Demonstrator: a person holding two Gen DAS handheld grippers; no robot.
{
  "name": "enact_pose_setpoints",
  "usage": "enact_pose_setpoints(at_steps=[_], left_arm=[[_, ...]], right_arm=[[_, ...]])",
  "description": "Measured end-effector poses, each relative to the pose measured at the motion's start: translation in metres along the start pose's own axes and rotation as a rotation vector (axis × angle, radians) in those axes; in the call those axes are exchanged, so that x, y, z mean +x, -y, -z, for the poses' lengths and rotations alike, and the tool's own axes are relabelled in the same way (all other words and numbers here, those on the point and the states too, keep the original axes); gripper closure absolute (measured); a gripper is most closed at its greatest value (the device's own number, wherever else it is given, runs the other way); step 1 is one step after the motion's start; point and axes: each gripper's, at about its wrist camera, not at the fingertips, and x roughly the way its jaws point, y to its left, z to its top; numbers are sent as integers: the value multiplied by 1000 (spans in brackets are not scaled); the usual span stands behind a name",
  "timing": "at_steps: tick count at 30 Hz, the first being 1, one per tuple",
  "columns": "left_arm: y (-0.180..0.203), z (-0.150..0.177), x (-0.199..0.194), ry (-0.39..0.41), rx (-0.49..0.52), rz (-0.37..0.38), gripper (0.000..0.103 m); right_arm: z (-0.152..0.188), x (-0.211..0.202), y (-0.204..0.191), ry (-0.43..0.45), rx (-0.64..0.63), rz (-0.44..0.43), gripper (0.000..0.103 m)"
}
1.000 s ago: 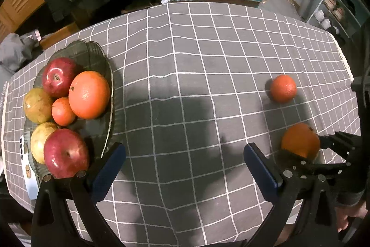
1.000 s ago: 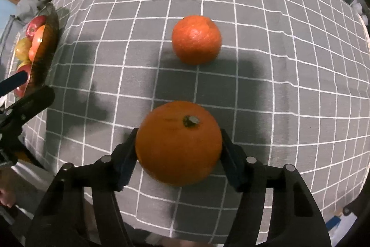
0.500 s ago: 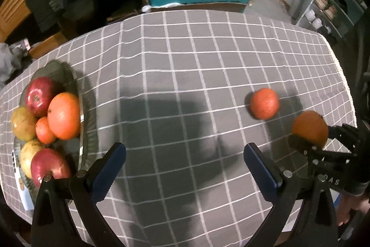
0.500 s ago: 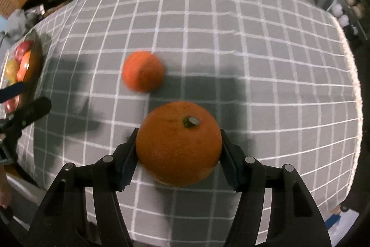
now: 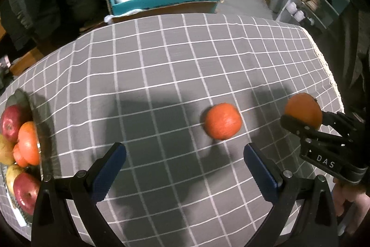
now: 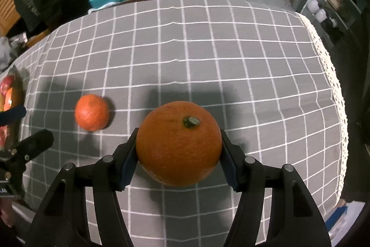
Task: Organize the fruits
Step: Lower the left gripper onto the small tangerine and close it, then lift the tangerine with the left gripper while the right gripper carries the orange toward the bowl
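Right wrist: right gripper (image 6: 178, 154) clamps orange (image 6: 178, 144) above open tablecloth (image 6: 254, 61).

White letters "DAS" stand on the black body of the right tool (image 5: 300, 118), just beside the held orange (image 5: 303, 110).

The right hand-held gripper (image 6: 178, 154) is clamped (fingers loaded), the left hand-held gripper (image 5: 185, 161) spread wide.

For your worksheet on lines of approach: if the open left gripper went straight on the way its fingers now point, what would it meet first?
Most likely the small orange lying on the checked tablecloth, slightly right of centre ahead of the left gripper. Depth is unclear, so it might pass just over it.
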Motion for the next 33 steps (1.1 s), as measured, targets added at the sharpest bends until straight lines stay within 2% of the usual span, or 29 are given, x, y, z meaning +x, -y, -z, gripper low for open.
enact_pose_setpoints(at_steps=[6, 16, 17, 19, 23, 28, 33], left_arm=[[14, -7, 18, -22, 3, 35, 1], [33, -17, 47, -52, -2, 81, 3], [35, -18, 49, -54, -2, 82, 5], [37, -18, 52, -64, 2, 86, 16], [38, -18, 56, -77, 12, 90, 27], [40, -16, 58, -79, 28, 72, 58], [37, -14, 52, -58, 35, 78, 59]], right_arm=[[-4, 6, 0, 13, 28, 16, 40], [4, 3, 23, 16, 76, 23, 40], [5, 3, 25, 15, 82, 22, 40], [5, 4, 26, 14, 90, 22, 40], [5, 4, 28, 14, 93, 20, 40], [5, 4, 28, 14, 92, 17, 40], [4, 2, 22, 21, 74, 20, 40]])
